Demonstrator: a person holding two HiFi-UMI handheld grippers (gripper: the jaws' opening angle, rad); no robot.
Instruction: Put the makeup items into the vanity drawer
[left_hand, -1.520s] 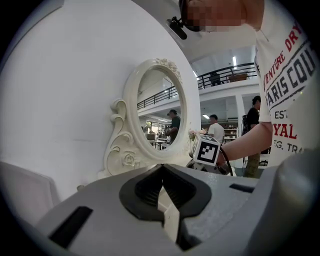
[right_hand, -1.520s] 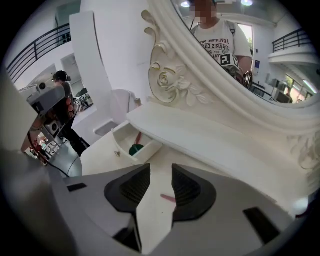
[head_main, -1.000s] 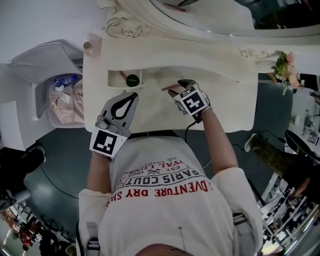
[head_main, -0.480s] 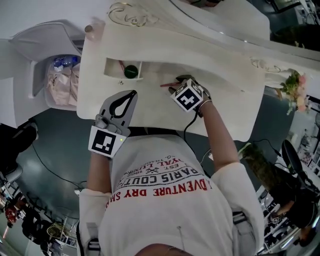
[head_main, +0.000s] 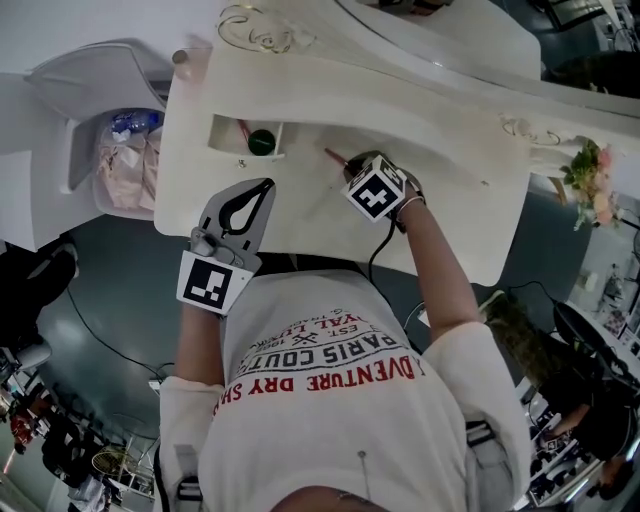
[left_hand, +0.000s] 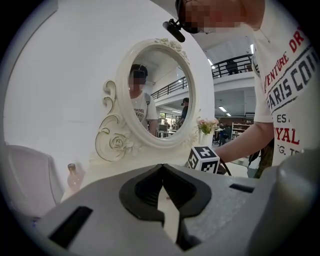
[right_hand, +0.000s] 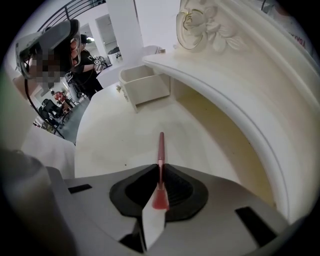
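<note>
My right gripper (head_main: 353, 166) points steeply down at the cream vanity top (head_main: 450, 210). Its jaws have just been closing and now pinch a thin pink makeup pencil (head_main: 336, 157). In the right gripper view the pencil (right_hand: 160, 147) sticks out past the shut tips (right_hand: 160, 167) toward the small open drawer (right_hand: 145, 85). In the head view that drawer (head_main: 228, 140) is at the left of the top and holds a round dark green item (head_main: 262, 141) and a red stick (head_main: 243, 132). My left gripper (head_main: 266, 187) hovers over the front left of the top, shut and empty (left_hand: 162, 169).
An oval mirror (left_hand: 157, 100) in a carved frame rises at the back of the vanity. A small bottle (head_main: 181, 58) stands on its far left corner. A bin with a plastic bag (head_main: 125, 185) stands left of the vanity, and flowers (head_main: 590, 170) stand at the right.
The right gripper's jaws have closed on the pink pencil, which lay flat pointing left and now slants up-left from the tips. The left gripper has hardly moved.
</note>
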